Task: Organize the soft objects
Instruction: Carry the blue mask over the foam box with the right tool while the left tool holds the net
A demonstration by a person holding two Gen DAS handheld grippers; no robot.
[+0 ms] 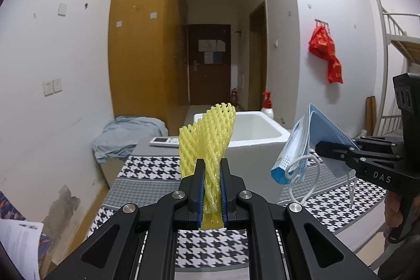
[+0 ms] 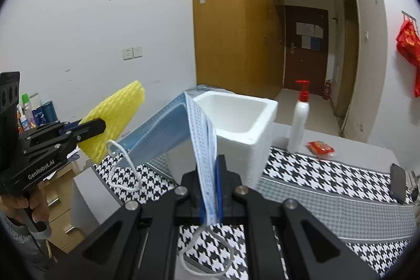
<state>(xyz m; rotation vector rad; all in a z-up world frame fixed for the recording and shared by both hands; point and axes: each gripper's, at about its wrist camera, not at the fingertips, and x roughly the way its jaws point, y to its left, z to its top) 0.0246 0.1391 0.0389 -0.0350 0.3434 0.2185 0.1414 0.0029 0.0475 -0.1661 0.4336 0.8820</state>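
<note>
My left gripper (image 1: 212,164) is shut on a yellow foam fruit net (image 1: 210,138), which sticks up between its blue pads above the table. In the right wrist view that net (image 2: 115,117) and the left gripper (image 2: 101,126) appear at the left. My right gripper (image 2: 211,162) is shut on a blue face mask (image 2: 162,133) whose body droops to the left, white ear loops dangling. In the left wrist view the mask (image 1: 302,146) hangs from the right gripper (image 1: 319,147) at the right. A white foam box (image 1: 252,130) (image 2: 236,120) stands open-topped just beyond both held items.
A houndstooth cloth (image 2: 315,169) covers the table. A white pump bottle (image 2: 299,117), a red packet (image 2: 320,148) and a phone (image 2: 399,183) lie to the right of the box. A remote (image 1: 164,141) lies left of the box. A drawer unit (image 2: 60,204) stands left of the table.
</note>
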